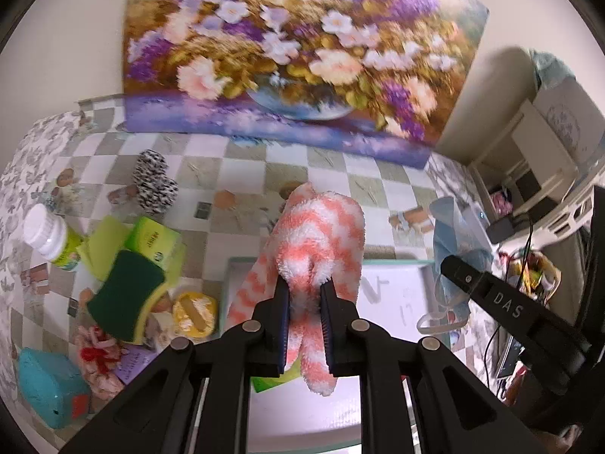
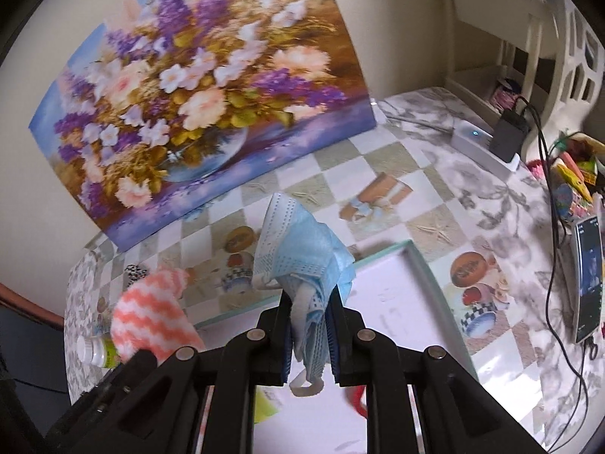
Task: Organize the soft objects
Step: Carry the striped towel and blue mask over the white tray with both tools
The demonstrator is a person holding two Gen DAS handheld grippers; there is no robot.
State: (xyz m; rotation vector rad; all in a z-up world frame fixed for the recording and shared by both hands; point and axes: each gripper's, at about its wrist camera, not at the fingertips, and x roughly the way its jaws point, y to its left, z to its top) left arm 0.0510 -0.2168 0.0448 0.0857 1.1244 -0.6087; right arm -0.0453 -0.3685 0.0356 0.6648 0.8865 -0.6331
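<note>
My left gripper [image 1: 305, 291] has its fingers clamped on a fluffy sock [image 1: 317, 238] with wavy coral and white stripes. The sock is soft and thick; its upper part stands above the fingers and its end hangs down between them. I hold it in the air over the near edge of a white tray [image 1: 382, 287] with a pale green rim.

My right gripper [image 2: 310, 306] has its fingers clamped on a light blue mask [image 2: 298, 249]. The mask is crumpled, with rows of small dots along its edge, and a white ear loop hangs below the fingers. It is also over the tray [image 2: 412, 283], to the right of the sock [image 2: 151, 314].

On the worktop [image 1: 242, 174], left of the tray, lie a green and yellow sponge [image 1: 124, 295], a green box [image 1: 151, 242] with writing too blurred to read, a white-capped bottle [image 1: 49, 238], a black and white roll [image 1: 153, 181], a teal toy [image 1: 49, 389] and a yellow round thing [image 1: 194, 314].

On the arm of the right gripper, in the left view, I read the letters "DAS" [image 1: 508, 304]. A flower painting [image 1: 295, 49] leans on the wall behind.
</note>
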